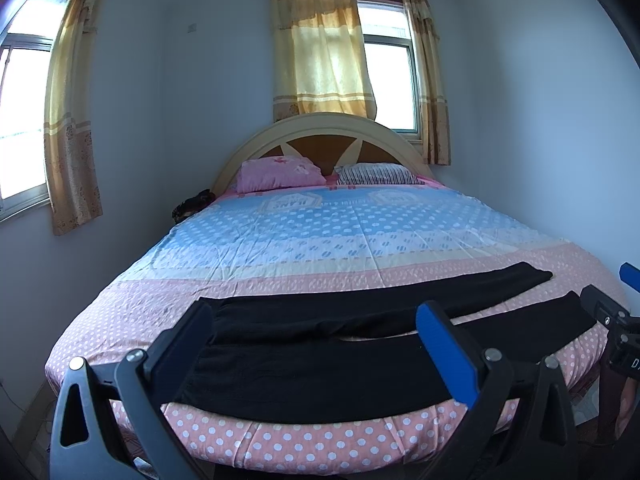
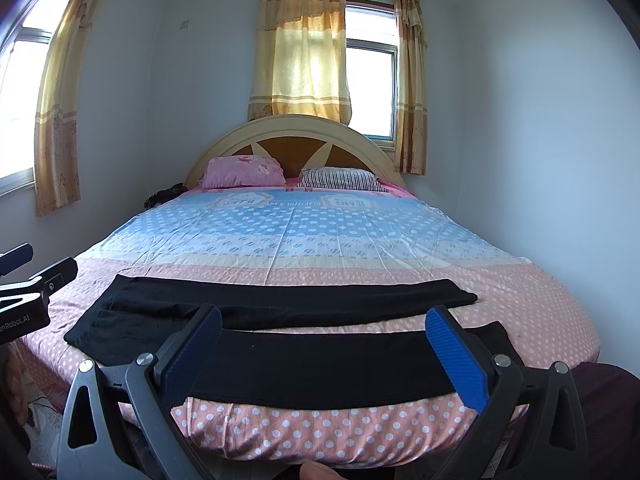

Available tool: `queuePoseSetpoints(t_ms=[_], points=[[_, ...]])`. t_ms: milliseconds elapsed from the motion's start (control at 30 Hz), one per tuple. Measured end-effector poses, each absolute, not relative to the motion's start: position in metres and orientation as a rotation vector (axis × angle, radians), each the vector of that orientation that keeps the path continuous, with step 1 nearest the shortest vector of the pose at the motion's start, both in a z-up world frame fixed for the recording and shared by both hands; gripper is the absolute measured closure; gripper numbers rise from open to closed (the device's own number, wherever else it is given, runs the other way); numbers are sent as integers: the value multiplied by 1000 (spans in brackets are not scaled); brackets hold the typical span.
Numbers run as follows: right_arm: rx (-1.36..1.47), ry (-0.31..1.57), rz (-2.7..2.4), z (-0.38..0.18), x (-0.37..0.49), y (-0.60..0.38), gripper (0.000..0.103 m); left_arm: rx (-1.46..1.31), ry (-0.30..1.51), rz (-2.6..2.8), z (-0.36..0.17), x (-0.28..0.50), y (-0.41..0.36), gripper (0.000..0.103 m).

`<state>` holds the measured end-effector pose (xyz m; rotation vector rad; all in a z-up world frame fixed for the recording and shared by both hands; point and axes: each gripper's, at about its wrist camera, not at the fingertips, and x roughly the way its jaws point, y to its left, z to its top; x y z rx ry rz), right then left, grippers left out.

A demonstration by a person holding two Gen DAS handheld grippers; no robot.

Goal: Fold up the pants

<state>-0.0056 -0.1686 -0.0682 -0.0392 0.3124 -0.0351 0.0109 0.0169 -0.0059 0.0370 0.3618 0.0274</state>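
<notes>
Black pants lie flat across the foot of the bed, waist to the left and two legs running right. The same pants fill the near bed edge in the right wrist view. My left gripper hovers open in front of the waist half, nothing between its blue pads. My right gripper hangs open before the near leg, also holding nothing. The right gripper's body shows at the right edge of the left wrist view. The left gripper's body shows at the left edge of the right wrist view.
The bed carries a blue and pink dotted sheet, with a pink pillow and a striped pillow at the headboard. Walls close in on both sides. A dark bundle sits by the far left bed corner. A fingertip shows at the bottom.
</notes>
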Motion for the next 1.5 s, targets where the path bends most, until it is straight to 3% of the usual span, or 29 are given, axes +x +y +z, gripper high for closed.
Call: queuePoseSetpoints(t_ms=[667, 867, 1133, 1167, 1333, 1433, 1500], points=[[-49, 328, -14, -73, -1, -171, 1, 42, 375, 30, -9, 10, 12, 0], [-34, 417, 33, -86, 19, -176, 1, 47, 390, 29, -14, 16, 11, 0], [11, 517, 64, -124, 59, -207, 3, 58, 512, 95, -56, 81, 59, 0], [17, 525, 61, -128, 64, -212, 4, 33, 551, 133, -64, 96, 79, 0], [25, 605, 67, -149, 95, -235, 33, -130, 635, 250, -90, 147, 172, 0], [19, 646, 22, -160, 117, -256, 40, -111, 682, 282, -102, 173, 197, 1], [25, 672, -10, -165, 132, -274, 42, -55, 712, 289, -110, 194, 210, 8]])
